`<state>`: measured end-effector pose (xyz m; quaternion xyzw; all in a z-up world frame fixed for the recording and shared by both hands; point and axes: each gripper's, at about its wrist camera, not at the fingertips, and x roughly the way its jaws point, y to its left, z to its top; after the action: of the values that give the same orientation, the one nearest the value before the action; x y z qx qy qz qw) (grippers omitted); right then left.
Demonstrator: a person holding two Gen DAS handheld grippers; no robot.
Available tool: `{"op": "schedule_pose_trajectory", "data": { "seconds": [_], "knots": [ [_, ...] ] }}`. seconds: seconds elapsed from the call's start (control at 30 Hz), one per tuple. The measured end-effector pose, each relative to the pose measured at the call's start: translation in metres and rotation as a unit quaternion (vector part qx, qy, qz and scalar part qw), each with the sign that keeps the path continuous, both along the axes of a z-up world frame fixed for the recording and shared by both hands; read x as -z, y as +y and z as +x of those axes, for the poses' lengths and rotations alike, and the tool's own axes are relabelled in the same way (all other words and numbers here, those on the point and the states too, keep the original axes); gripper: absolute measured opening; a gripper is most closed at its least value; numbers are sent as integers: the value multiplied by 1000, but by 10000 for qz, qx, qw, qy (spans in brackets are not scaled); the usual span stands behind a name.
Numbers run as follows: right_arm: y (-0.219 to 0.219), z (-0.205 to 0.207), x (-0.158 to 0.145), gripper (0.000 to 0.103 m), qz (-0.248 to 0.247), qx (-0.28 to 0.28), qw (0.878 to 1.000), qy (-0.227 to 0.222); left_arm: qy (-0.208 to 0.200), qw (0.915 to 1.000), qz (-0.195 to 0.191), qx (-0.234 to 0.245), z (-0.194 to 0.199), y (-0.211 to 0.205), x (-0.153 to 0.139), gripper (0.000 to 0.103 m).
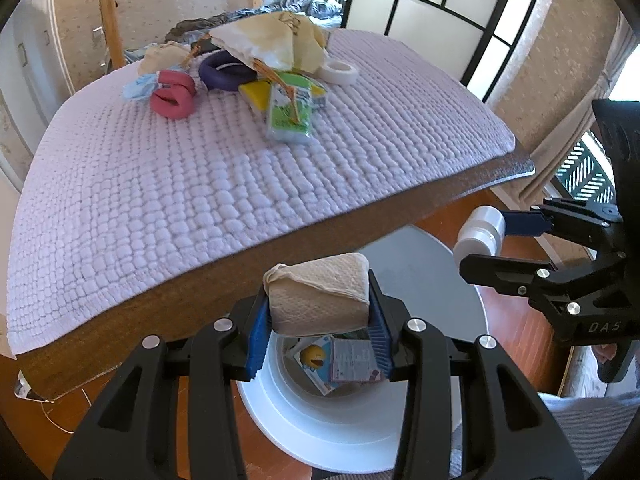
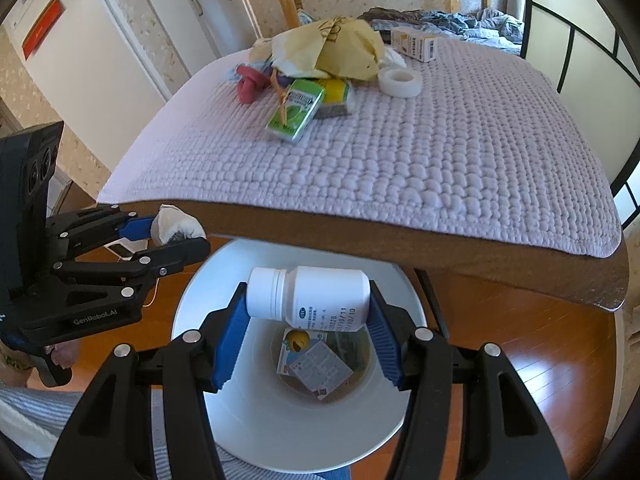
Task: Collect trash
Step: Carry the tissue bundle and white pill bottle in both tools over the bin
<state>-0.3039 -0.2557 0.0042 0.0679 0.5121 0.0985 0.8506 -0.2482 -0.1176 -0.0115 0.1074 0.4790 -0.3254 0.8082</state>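
Holding a wad of paper towel [image 1: 319, 294] clamped in my left claw [image 1: 319, 336], I have it above the open white bin [image 1: 420, 452] on the wood floor, just off the near edge of the surface [image 1: 280, 224]. My right claw [image 2: 306, 330] is clamped on a white pill bottle [image 2: 308, 294], lying sideways between the blue pads [image 2: 228, 344], cap to the left, also over the bin's mouth. Down in the bin lie a card with a yellow smiley [image 2: 298, 340] and a printed leaflet [image 2: 320, 368].

From the left camera, my right claw shows at the right with the bottle; from the right camera, my left claw shows at the left with the towel.

A lilac quilted mat [image 1: 180, 200] covers the surface. More things lie in a heap at its far side: a yellow crumpled bag [image 2: 340, 48], a green tissue pack [image 2: 296, 110], a yellow sponge [image 2: 338, 94], a pink clip [image 1: 172, 96], a purple ring [image 1: 224, 70], a blue scrap [image 1: 138, 86] and a tan paper ball [image 1: 162, 58]. A roll of white tape [image 2: 400, 80] sits right of the heap, and a small box [image 2: 414, 46] lies beyond it.
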Motion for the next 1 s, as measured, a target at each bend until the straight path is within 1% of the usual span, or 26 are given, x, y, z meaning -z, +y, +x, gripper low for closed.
{"op": "schedule_pose_trajectory", "data": {
  "seconds": [0.43, 0.7, 1.0],
  "knots": [
    [13, -10, 16, 55, 61, -195, 9995, 252, 220, 9994, 99, 257, -21, 2, 12, 44],
    [18, -17, 30, 55, -36, -264, 9987, 445, 428, 9979, 302, 389, -31, -1, 30, 44],
    [18, -22, 49, 55, -79, -241, 9975, 657, 614, 9957, 539, 429, -37, -3, 52, 44]
  ]
}}
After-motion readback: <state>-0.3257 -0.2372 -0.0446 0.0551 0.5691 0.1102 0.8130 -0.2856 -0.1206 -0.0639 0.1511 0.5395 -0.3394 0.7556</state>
